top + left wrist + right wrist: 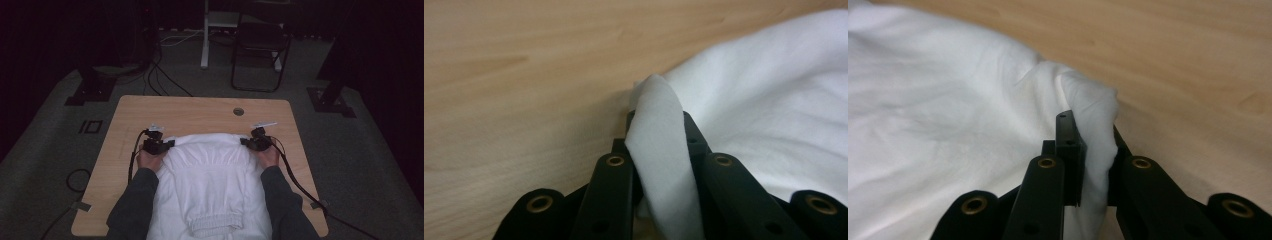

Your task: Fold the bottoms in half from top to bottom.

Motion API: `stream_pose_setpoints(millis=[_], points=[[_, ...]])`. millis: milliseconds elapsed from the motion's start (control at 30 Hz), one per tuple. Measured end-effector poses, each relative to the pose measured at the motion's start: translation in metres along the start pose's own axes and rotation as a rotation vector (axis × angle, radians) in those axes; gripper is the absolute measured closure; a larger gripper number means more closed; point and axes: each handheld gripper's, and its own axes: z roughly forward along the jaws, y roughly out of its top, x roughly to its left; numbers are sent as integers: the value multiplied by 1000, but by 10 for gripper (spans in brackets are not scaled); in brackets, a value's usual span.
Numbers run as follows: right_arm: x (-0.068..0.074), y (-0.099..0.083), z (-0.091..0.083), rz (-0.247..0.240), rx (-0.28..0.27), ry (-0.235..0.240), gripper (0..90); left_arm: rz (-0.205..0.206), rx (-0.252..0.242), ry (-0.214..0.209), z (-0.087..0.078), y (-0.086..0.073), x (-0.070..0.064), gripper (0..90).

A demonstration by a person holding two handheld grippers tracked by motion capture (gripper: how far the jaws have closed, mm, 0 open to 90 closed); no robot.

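**Keep both corners pinched and level**

I have the white garment (210,175) at centre frame on the wooden table (200,107). Left gripper (167,145) and right gripper (246,142) each clamp a fold. I'd move both evenly, keeping the cloth taut.

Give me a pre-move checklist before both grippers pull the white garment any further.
1. Left gripper clamped on cloth: ok, a fold of the white garment sits between its jaws.
2. Right gripper clamped on cloth: ok, a bunched fold is pinched.
3. Grips level across the garment's far edge: ok, in the high view both sit about the same distance up the table.
4. Bare wood beyond the grippers: ok.
5. Near hem fully on the table: cannot tell, it runs out of frame.
6. Single layer grabbed: cannot tell.
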Motion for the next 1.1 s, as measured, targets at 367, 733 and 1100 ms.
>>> stream_pose_setpoints(millis=[367, 733, 1100], points=[[5, 27, -36, -42, -144, -33, 843, 48, -125, -3, -31, 41, -7, 815], [15, 14, -62, -71, -270, 20, 841, -16, -259, -84, -61, 21, -16, 814], [50, -33, -109, -193, -277, 58, 841, 127, -236, -118, -112, -30, -54, 812]])
